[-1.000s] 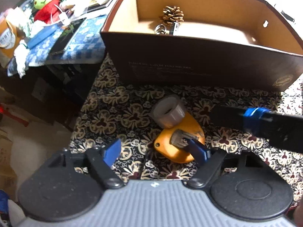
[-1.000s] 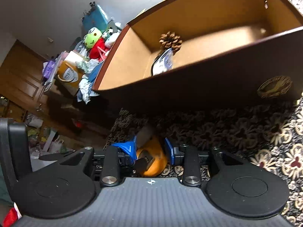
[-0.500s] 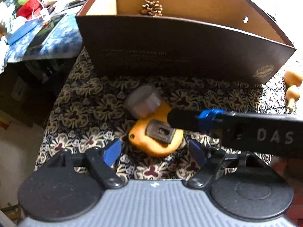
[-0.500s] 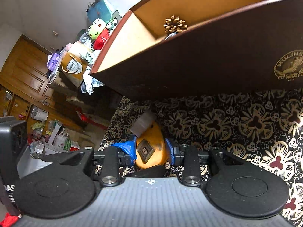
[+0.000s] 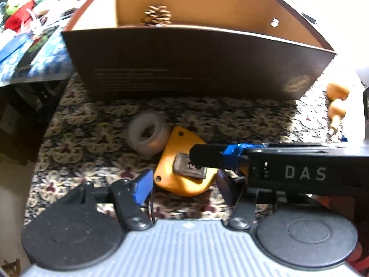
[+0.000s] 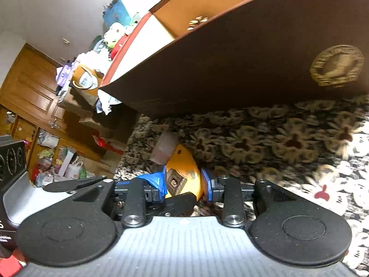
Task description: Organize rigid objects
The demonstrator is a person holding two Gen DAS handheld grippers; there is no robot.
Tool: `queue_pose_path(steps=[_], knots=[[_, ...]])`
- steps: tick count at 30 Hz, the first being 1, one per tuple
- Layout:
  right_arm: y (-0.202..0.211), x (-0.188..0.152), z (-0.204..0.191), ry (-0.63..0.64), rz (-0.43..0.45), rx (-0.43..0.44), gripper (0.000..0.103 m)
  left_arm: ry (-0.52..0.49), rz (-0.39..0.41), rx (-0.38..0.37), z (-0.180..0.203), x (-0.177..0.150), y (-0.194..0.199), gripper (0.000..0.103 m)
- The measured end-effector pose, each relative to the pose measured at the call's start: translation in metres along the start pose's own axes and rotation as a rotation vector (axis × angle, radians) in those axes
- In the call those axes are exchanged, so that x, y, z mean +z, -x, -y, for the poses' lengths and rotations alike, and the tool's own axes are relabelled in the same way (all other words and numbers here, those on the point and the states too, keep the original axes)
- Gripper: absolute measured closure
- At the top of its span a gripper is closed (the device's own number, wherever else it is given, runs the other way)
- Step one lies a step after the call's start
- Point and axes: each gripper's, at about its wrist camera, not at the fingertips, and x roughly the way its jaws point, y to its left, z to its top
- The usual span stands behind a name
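At the far left, beyond the table's edge, the left wrist view shows a blue patterned cloth [image 5: 34,62] with a green and red plush toy [image 5: 16,11] on it; the right wrist view alone adds wooden cabinet doors [image 6: 30,87] and bags of clutter lower down. The table [image 5: 87,120] wears a dark cloth printed with pale flowers, and its left edge drops off just beside the things being handled.

A pale, blurred ring-shaped roll [image 5: 147,133] lies on that cloth, touching the orange tape measure [image 5: 175,161], a smooth rounded plastic case with a dull metal clip on its upper face. The strip of cloth between these two and the cardboard box [image 5: 184,69] is narrow but bare.

The left claw [image 5: 184,182] stands wide, its blue pads on either side of the tape measure's near edge, with gaps showing. The right claw [image 6: 183,181] reaches in from the right and sits narrow around the orange case, blue pads at both flanks; whether they press it is hard to tell.

The box is tall, dark brown outside and tan inside, with a gold seal near its right corner. A pine cone [image 5: 158,16] rests inside. Only the left view shows two rounded wooden pieces [image 5: 336,101] on the brightly lit cloth to the right of the box.
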Motion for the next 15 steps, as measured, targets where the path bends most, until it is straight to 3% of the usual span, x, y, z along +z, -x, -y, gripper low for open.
queue_pose_path(steps=[15], knots=[[0.063, -0.012, 0.041, -0.075, 0.073, -0.141, 0.087, -0.184, 0.011, -0.119, 0.079, 0.0, -0.012, 0.043]])
